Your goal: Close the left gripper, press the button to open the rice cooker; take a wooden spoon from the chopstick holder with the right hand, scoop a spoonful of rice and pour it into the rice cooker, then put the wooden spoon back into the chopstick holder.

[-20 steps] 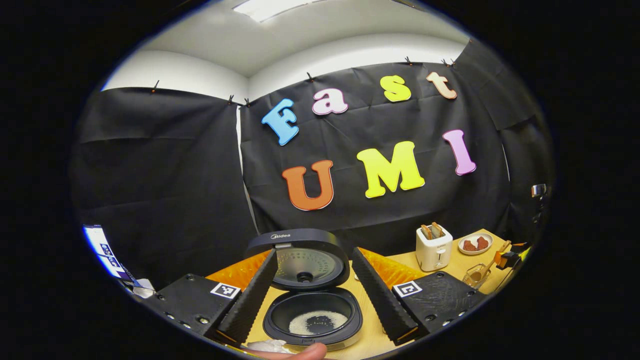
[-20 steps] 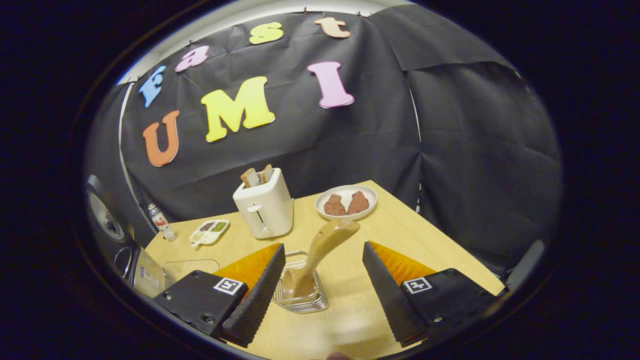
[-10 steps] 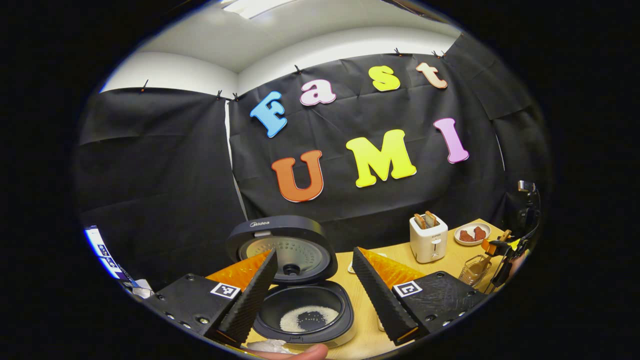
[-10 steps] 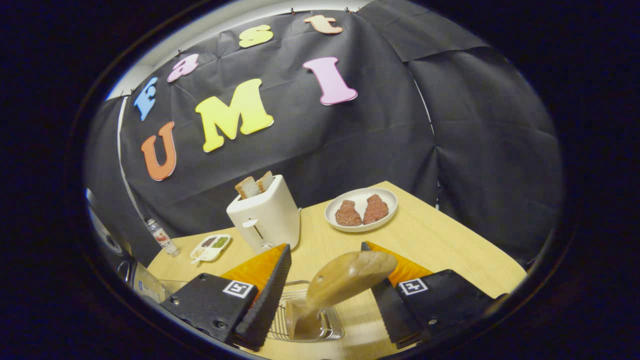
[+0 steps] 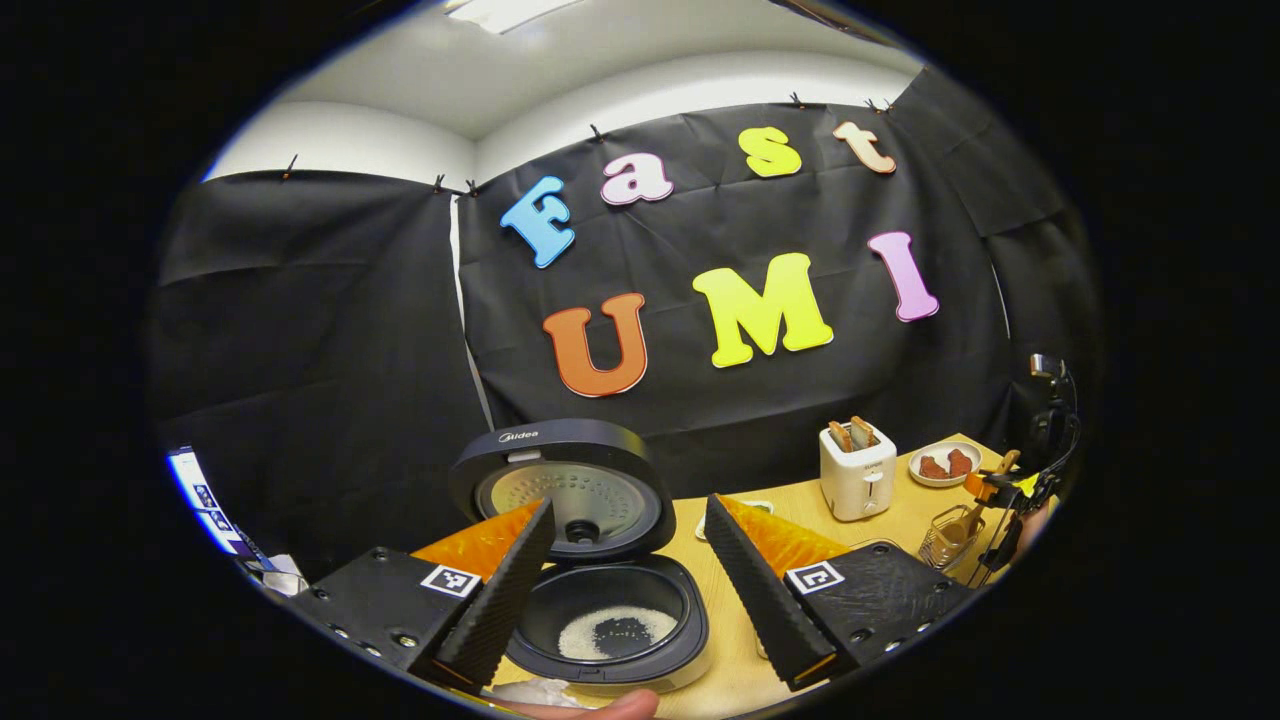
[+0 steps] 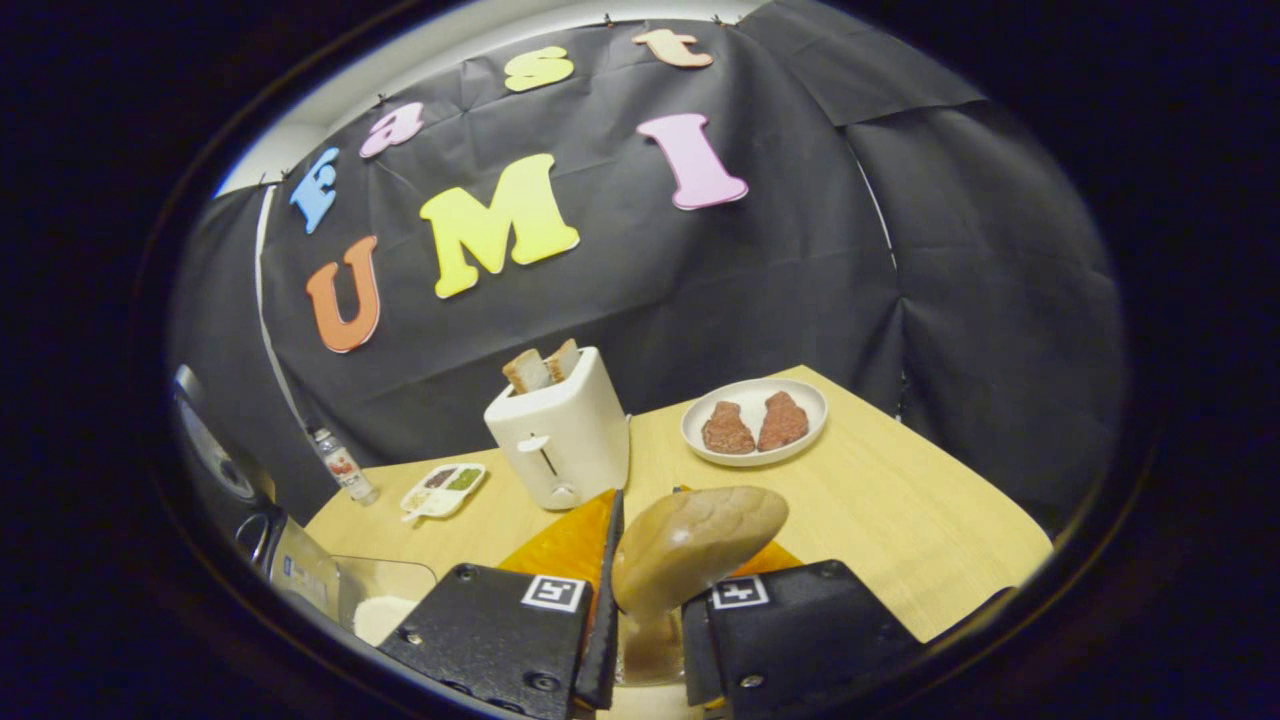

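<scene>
My left gripper [image 5: 628, 570] is held level and low, fingers spread wide apart, gripping nothing. A fingertip of my hand [image 5: 600, 706] shows under it at the bottom edge. My right gripper [image 6: 648, 610] has its fingers drawn close together, clamped on the wooden spoon [image 6: 690, 545] handle between them. In the left gripper view, my right gripper [image 5: 1005, 490] sits far off right, tilted downward.

Toaster [image 6: 560, 430] between plate [image 6: 755, 450] and rice cooker [image 5: 600, 560]
</scene>
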`<state>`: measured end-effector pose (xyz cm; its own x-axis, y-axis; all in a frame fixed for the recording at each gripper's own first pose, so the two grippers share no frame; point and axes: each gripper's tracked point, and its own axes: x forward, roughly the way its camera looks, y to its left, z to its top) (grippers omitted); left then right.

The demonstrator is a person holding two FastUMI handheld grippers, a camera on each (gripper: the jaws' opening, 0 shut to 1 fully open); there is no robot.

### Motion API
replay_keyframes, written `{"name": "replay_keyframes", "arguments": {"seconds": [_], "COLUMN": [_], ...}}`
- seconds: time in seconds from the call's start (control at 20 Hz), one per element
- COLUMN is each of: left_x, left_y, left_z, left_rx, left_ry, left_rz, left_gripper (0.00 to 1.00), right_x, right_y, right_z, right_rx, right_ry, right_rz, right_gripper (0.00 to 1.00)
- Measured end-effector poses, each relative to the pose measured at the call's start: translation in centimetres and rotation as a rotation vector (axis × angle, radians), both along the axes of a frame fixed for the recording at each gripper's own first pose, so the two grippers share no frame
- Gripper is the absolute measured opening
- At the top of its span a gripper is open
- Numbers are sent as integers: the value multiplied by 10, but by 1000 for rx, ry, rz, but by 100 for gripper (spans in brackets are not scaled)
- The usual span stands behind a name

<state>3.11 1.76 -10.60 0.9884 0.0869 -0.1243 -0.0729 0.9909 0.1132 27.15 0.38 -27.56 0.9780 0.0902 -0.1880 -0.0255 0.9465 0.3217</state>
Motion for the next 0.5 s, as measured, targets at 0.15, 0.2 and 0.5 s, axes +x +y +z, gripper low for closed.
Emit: {"name": "replay_keyframes", "arguments": {"seconds": [0.15,0.2,0.5], "left_x": [-1,-2,-6], "left_y": [4,6,20], "left_z": [1,0,-6], "left_rx": [3,1,3], "left_ry": [-3,-1,9], "left_rz": [5,9,30], "left_gripper": [95,95,95], "right_x": [-1,-3,-15], "right_y": [6,5,15], "right_z": [7,11,66], "right_rx": [-13,-20,-116], "right_ry": [-8,-19,-89], "right_rz": [9,3,-1], "right_gripper": [26,26,26]}}
